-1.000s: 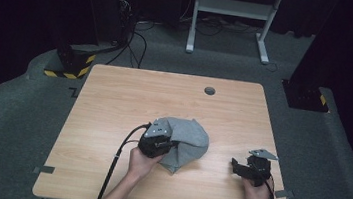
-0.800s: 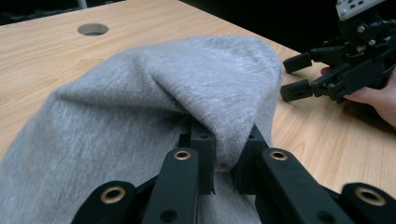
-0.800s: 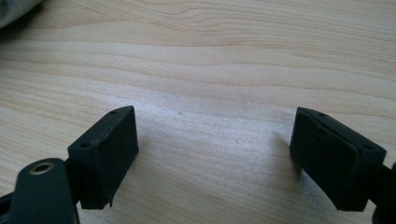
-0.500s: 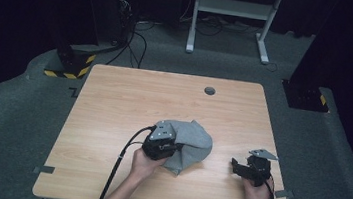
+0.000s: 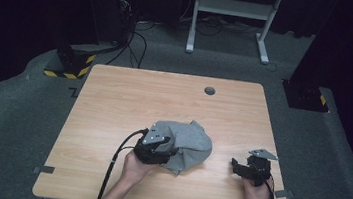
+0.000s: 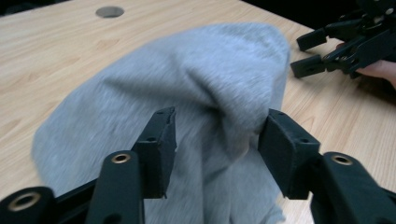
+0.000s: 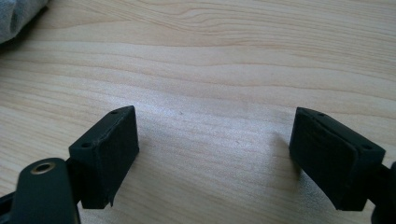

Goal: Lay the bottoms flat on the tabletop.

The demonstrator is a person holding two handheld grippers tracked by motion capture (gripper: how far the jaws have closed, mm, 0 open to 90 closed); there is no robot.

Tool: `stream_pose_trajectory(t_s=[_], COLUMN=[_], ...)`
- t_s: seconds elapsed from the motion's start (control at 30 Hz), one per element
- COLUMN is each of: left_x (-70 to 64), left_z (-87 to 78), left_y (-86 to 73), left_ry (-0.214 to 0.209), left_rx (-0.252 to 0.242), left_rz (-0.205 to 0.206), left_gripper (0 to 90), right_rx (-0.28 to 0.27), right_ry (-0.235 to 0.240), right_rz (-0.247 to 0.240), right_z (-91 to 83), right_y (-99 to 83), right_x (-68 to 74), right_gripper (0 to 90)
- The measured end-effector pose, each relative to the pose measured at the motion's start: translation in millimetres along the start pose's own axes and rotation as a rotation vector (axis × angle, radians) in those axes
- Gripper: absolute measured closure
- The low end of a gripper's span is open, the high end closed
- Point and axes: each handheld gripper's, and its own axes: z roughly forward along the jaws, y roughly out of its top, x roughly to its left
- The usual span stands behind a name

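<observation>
Left gripper point(image 6: 217, 135) with jaws spread around a raised fold of the crumpled grey knitted cloth point(image 5: 184, 141), right gripper point(image 7: 215, 154) spread wide over bare light wooden bench point(image 5: 114, 97), cloth lying front-centre, round grey grommet hole point(image 5: 209, 90) beyond.

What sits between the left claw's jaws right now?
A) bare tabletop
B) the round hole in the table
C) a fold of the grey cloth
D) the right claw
C: in the left gripper view the left claw stands open with a bunched fold of the grey cloth between its jaws, while the right claw rests apart on the table.
</observation>
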Motion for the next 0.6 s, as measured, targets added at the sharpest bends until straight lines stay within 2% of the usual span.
stream_pose_trajectory(t_s=[0.07,0.17,0.27,0.33,0.47,0.57,0.6], left_x=[1.5,1.2,0.0,-0.5,-1.3,-5.3,-7.0], left_z=[-3.1,-7.8,-11.7,-16.0,-19.4,-20.6,-20.4], left_y=[-3.9,-10.2,-20.2,-29.0,-36.3,-42.0,-44.5], left_ry=[0.0,0.004,0.027,0.052,0.052,0.072,0.08], left_rx=[0.005,0.018,0.035,0.024,0.011,0.015,0.019], left_rz=[-0.018,-0.017,-0.018,-0.02,-0.038,-0.027,-0.022], left_gripper=[45.0,43.2,41.8,41.0,39.9,39.3,39.1], right_rx=[0.0,0.001,0.001,0.002,0.006,0.019,0.01], right_ry=[0.0,0.0,-0.005,-0.006,0.007,0.012,0.027], right_rz=[0.0,0.0,0.005,0.006,-0.007,-0.012,-0.028], right_z=[0.0,0.1,0.0,0.1,-0.5,-1.8,-4.4], right_y=[0.0,0.1,0.1,0.1,0.1,1.1,0.4], right_x=[0.0,0.0,0.4,0.7,0.6,1.8,5.7], right_gripper=[15.5,15.4,15.3,15.0,14.8,18.2,27.0])
